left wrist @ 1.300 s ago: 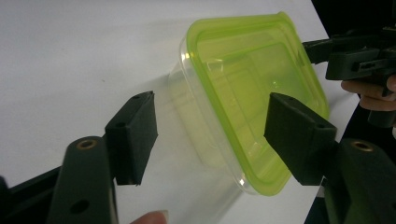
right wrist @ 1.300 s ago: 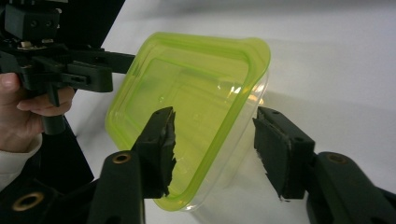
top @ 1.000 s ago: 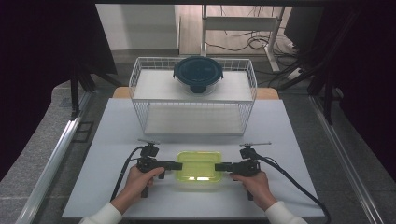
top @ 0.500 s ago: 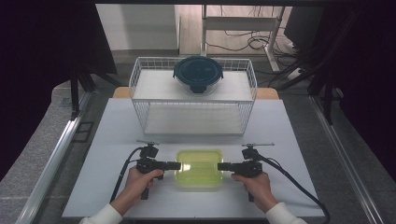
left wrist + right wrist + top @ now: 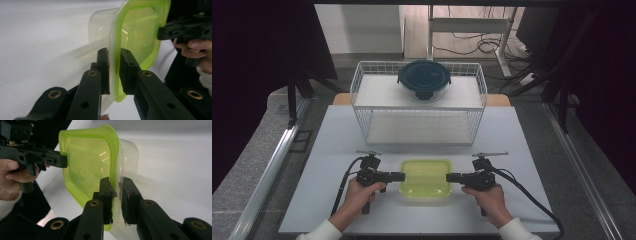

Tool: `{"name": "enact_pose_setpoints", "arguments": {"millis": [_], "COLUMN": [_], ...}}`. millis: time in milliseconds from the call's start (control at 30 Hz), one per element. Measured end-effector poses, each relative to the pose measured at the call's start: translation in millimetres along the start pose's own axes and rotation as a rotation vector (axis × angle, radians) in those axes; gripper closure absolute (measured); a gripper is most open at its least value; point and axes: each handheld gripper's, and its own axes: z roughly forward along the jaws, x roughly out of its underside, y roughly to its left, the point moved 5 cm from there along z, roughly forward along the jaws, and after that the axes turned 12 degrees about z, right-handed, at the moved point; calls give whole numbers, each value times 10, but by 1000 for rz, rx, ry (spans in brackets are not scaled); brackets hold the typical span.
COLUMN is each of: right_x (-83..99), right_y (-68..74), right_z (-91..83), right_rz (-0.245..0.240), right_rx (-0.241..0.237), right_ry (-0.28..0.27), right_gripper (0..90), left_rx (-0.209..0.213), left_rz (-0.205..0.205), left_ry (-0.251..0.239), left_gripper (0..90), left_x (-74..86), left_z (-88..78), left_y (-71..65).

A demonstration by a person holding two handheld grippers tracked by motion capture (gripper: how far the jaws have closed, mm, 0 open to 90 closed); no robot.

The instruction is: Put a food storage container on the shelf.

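A clear plastic container with a lime green lid (image 5: pixel 426 177) rests on the white table (image 5: pixel 327 150), near its front edge. My left gripper (image 5: pixel 402 176) grips its left end. In the left gripper view the jaws (image 5: pixel 114 72) are shut on the green lid's rim (image 5: pixel 140 35). My right gripper (image 5: pixel 448 177) is at the opposite end. Its jaws (image 5: pixel 117 197) have just been closing, and the lid's rim (image 5: pixel 87 162) is clamped between them. Each gripper view also shows the other gripper (image 5: pixel 162 32) (image 5: pixel 65 161) across the lid.
A white wire basket (image 5: pixel 419 127) stands on the table behind the container. A dark round lidded bowl (image 5: pixel 424 78) sits on top of it. Bare table lies to the left and right of my hands, and cables trail back from both grippers.
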Motion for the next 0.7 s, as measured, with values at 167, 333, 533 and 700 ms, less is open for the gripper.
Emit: {"name": "enact_pose_setpoints", "arguments": {"millis": [167,333,533,700], "right_x": [-24,-34,-76,-102], "right_y": [58,100,172,201], "right_z": [-60,-102,-137,-158], "right_rz": [-21,-58,-94,-99], "right_rx": [-11,-6,2,-9], "right_ry": [-16,-26,-42,-43], "right_gripper": [791,790,789,789], "left_rx": [-14,-14,-15,-16], "left_rz": [35,52,67,84], "left_ry": [-28,-40,-63,-63], "left_gripper": [800,801,801,800], "left_x": [-50,-80,-142,-160], "left_z": [-56,-92,-153,-192], "left_y": [-75,-112,-143,-161]}}
